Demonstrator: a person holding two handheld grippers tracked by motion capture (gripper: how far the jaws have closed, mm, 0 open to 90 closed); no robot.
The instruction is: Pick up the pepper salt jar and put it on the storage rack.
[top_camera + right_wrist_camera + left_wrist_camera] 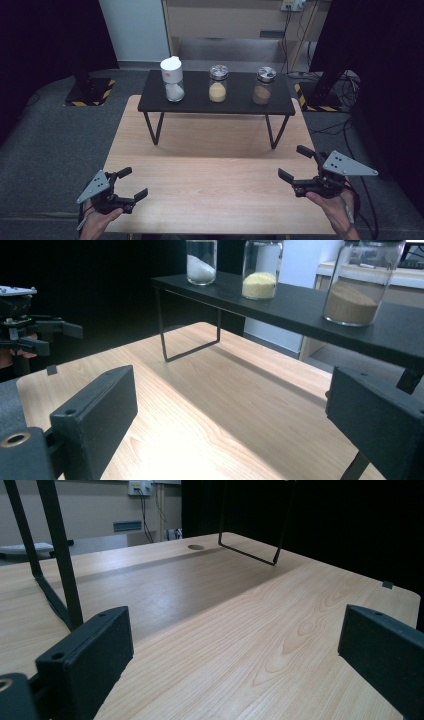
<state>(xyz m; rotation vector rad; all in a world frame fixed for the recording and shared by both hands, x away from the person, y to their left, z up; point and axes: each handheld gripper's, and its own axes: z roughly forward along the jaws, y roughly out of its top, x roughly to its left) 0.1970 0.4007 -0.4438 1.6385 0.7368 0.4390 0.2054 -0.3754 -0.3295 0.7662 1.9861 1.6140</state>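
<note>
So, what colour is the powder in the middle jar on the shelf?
Yellow; the middle jar shows it best in the high view.

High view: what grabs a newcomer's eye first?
Three glass jars in a row on the black shelf: white powder jar at left, yellow powder jar in the middle, brown powder jar at right. Nearer, the left hand-held gripper and right hand-held gripper sit open, empty.

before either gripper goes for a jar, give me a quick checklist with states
1. Left gripper jaws open, holding nothing: ok.
2. Right gripper jaws open, holding nothing: ok.
3. White-lidded jar, yellow-powder jar and brown-powder jar upright on the black shelf: ok.
4. Jars spaced apart, not touching: ok.
5. Wooden table between grippers and shelf free of obstacles: ok.
6. Lids tight: cannot tell.
</note>
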